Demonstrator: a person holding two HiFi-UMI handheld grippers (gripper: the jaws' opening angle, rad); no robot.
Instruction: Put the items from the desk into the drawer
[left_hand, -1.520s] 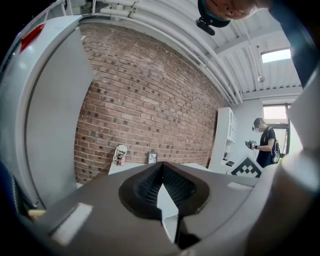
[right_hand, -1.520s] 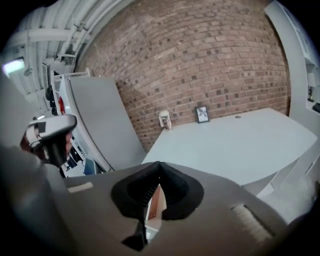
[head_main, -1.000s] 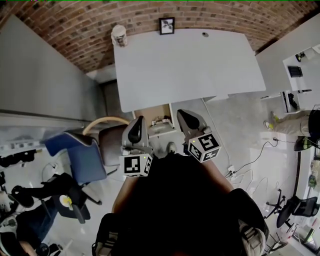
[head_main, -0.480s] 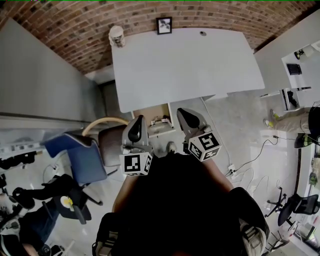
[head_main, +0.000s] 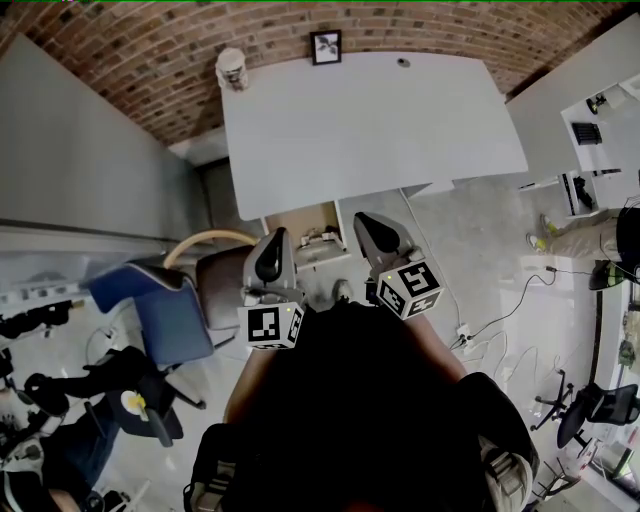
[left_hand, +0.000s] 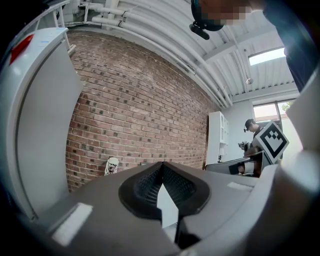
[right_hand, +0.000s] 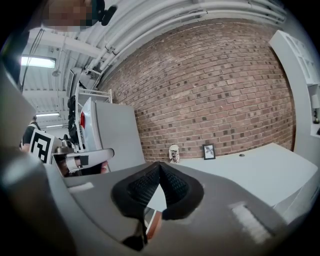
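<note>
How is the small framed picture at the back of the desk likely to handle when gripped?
The framed picture stands upright on its thin edge, so a push would probably tip it. It looks small and rigid, likely light.

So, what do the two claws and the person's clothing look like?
Both the left claw and right claw are grey shells with black ribbed pads, each carrying a white cube with black square markers. The person wears a dark top.

No word, brand or number can be read. The left cube (head_main: 270, 326) on the left gripper (head_main: 277, 238) and the right cube (head_main: 412, 288) on the right gripper (head_main: 362, 220) show only square markers.
</note>
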